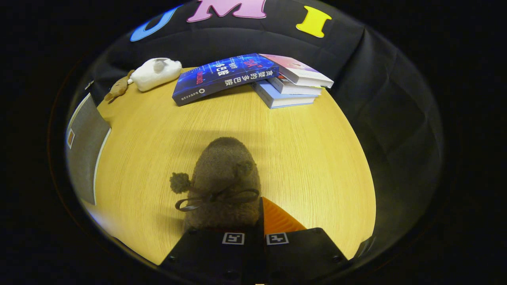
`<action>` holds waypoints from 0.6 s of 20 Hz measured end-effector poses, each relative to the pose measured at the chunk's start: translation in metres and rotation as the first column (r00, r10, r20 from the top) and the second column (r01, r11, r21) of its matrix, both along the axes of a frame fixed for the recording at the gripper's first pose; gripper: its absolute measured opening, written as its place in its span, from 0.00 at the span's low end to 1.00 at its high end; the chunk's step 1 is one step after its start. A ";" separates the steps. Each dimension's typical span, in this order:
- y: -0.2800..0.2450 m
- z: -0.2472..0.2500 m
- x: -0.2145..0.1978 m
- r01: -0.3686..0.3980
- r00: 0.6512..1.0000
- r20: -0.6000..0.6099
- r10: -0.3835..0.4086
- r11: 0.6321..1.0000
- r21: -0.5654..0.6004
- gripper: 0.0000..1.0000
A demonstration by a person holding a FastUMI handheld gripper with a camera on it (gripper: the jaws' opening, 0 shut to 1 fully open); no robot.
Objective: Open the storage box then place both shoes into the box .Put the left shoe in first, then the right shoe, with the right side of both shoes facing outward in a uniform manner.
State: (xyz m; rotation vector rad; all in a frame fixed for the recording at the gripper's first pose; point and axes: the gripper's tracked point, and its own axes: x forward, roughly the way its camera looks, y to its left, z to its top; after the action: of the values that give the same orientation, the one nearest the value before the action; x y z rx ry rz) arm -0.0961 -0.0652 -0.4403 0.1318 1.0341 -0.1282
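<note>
Gripping a fuzzy brown shoe (223,180) that sticks out just ahead of them over the desk (309,158), the fingers (259,221) look closed on its near end, so at least this shoe, by my judgement, remains to be boxed.

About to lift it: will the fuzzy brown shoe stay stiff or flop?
The shoe, held at its rear in the hand-held gripper, looks plush, so probably light and squashy. Its toe may sag. The ribbon bow could snag.
</note>
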 end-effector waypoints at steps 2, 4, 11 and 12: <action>0.001 0.021 0.000 0.021 0.999 0.025 -0.021 1.000 0.020 0.06; 0.008 0.051 0.001 0.024 0.998 0.059 -0.027 0.999 0.037 0.06; 0.088 0.167 0.019 -0.018 0.985 0.175 -0.012 0.985 0.169 0.05; 0.107 0.182 0.022 -0.030 0.983 0.184 -0.007 0.980 0.197 0.05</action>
State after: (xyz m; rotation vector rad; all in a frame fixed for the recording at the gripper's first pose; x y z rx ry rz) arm -0.0736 0.0416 -0.2586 0.3142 0.8614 -0.0006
